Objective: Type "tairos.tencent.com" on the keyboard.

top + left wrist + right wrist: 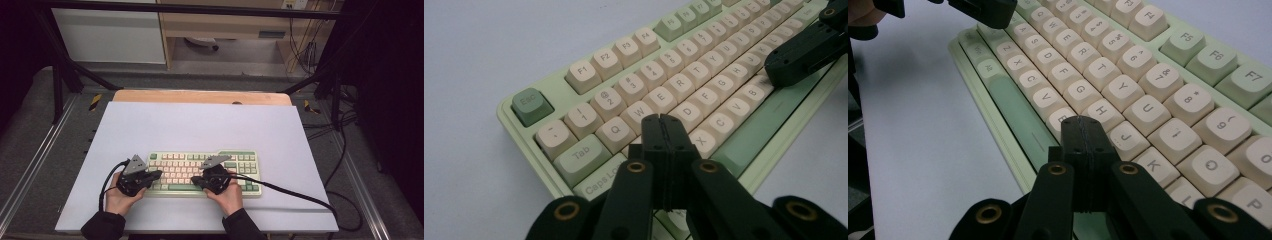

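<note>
Two shut tools, keyboard (704, 90), "Caps Lock" (601, 181), "Tab" (580, 154)

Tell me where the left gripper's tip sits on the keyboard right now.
In the left gripper view, the left gripper, jaws shut, has its tip over the left letter keys of the keyboard, near W and S; whether it touches a key is unclear.

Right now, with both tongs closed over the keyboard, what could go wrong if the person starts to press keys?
1. The left tongs have a tip about as wide as a key and hang near S, so they may press two keys together.
2. The right tongs cover the key under them, so aim is uncertain.
3. The keyboard lies loose on the smooth mat and might slide.
</note>
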{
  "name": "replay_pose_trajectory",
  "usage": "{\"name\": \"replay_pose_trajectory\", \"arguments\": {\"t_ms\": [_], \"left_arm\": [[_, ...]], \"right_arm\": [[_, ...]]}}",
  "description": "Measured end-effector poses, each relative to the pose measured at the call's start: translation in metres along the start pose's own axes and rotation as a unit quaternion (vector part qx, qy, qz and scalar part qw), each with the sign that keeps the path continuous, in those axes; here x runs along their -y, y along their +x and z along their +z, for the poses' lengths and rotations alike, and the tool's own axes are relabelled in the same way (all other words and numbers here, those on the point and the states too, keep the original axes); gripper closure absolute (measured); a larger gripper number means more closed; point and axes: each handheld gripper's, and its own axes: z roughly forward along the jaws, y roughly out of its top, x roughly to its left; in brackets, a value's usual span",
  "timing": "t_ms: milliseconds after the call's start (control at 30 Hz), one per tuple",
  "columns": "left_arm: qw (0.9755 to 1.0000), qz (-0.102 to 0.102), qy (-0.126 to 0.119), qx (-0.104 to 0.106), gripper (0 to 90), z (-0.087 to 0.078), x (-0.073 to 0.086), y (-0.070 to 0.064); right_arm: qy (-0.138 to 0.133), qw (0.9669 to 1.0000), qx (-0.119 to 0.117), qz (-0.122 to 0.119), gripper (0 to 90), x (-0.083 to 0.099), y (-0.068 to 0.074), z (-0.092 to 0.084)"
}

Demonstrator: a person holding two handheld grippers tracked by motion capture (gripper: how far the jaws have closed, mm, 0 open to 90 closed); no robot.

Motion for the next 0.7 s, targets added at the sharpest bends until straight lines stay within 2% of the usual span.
{"name": "replay_pose_trajectory", "arguments": {"t_ms": [700], "left_arm": [[1.0,0.001,-0.004,0.003,89.7,-0.002,-0.001,0.0]], "right_arm": [[-0.012,0.9999,0.011,-0.006,90.0,-0.007,-0.003,-0.023]]}}
